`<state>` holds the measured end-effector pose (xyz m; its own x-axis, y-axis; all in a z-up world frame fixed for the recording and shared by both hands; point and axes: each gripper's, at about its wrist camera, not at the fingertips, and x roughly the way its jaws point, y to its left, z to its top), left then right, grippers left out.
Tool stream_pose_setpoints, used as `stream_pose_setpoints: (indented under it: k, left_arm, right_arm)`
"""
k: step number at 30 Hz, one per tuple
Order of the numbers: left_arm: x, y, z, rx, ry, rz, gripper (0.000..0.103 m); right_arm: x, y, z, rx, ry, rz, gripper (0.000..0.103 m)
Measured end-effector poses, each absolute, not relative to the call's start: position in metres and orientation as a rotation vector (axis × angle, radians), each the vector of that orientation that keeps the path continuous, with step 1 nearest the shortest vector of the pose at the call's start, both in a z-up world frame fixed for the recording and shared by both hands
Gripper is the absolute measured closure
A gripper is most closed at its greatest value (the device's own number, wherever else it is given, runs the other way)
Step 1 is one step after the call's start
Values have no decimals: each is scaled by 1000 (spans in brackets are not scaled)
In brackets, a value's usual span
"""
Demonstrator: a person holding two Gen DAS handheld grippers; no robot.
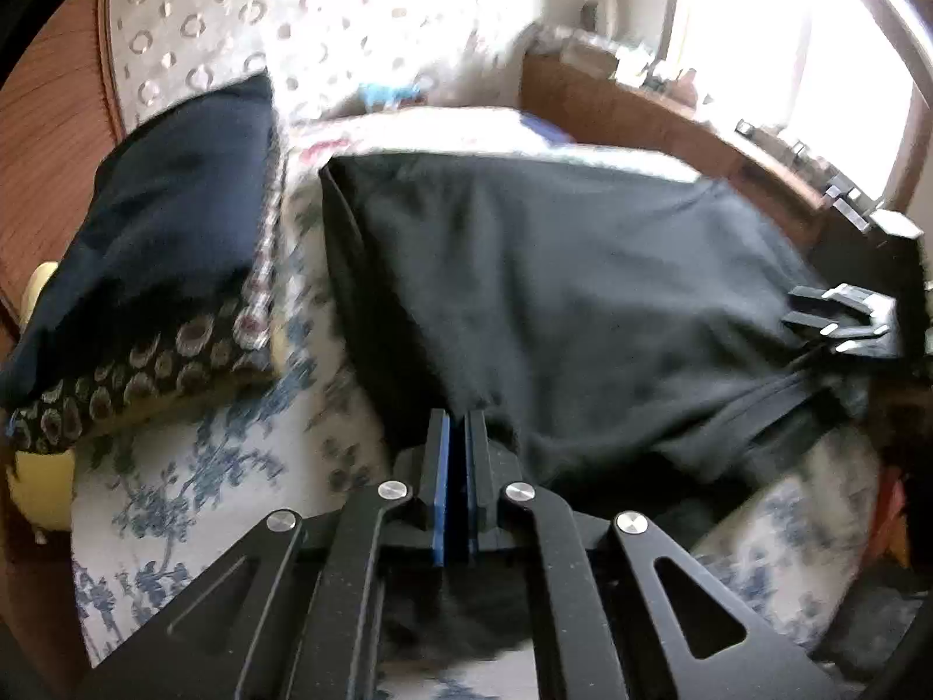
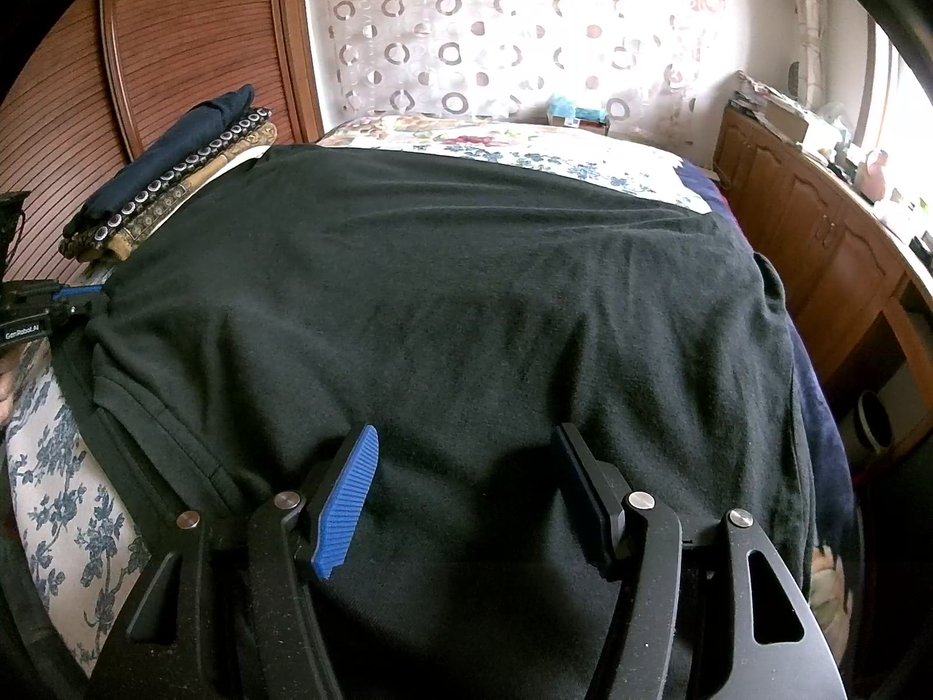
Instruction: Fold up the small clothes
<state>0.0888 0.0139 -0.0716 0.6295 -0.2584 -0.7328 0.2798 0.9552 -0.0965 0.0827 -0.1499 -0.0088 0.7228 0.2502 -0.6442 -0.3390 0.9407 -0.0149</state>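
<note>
The black garment lies spread over the bed, covering most of its near half; all places below are given relative to this garment. The left gripper sits at the garment's near-left edge, fingers pressed together with a bit of black cloth between them, so it appears to be pinching the hem. The right gripper hovers over the garment's near-middle, fingers spread wide and holding nothing; whether its fingertips touch the fabric cannot be told. A stack of folded clothes lies beyond the garment's far-left corner, just beside it. A wooden cabinet stands off the garment's right side. Risks, as judged: the left pinch catches only a narrow bit of edge, so a pull could slip it free or lift one layer only, giving a crooked fold. With only one side gripped, lifting now would drag the cloth askew and bunch it. The garment's right edge hangs toward the bed's side; a tug could slide it off. A wide sweep to the left could knock the stack.
</note>
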Motion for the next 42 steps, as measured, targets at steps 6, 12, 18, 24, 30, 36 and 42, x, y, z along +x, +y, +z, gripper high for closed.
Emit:
stream_pose_setpoints:
  k: [6, 12, 18, 24, 30, 36, 42]
  left_arm:
    - [78, -12, -40, 67, 749, -366, 98]
    - [74, -21, -45, 92, 757, -376, 98]
    - [73, -22, -27, 51, 709, -383, 98]
    - [79, -29, -3, 31, 648, -408, 98]
    - [90, -46, 11, 14, 616, -458, 98]
    - [102, -82, 29, 54, 597, -559, 98]
    - [109, -118, 52, 78, 578, -642, 99]
  right_arm:
    - [82, -150, -9, -133, 691, 327, 39]
    - [82, -150, -9, -136, 692, 325, 39]
    - [82, -150, -9, -133, 692, 326, 39]
    - [82, -151, -9, -129, 691, 326, 39]
    - [82, -151, -9, -128, 691, 326, 39]
    - [80, -161, -4, -73, 694, 364, 39]
    - [55, -198, 15, -25, 611, 293, 39]
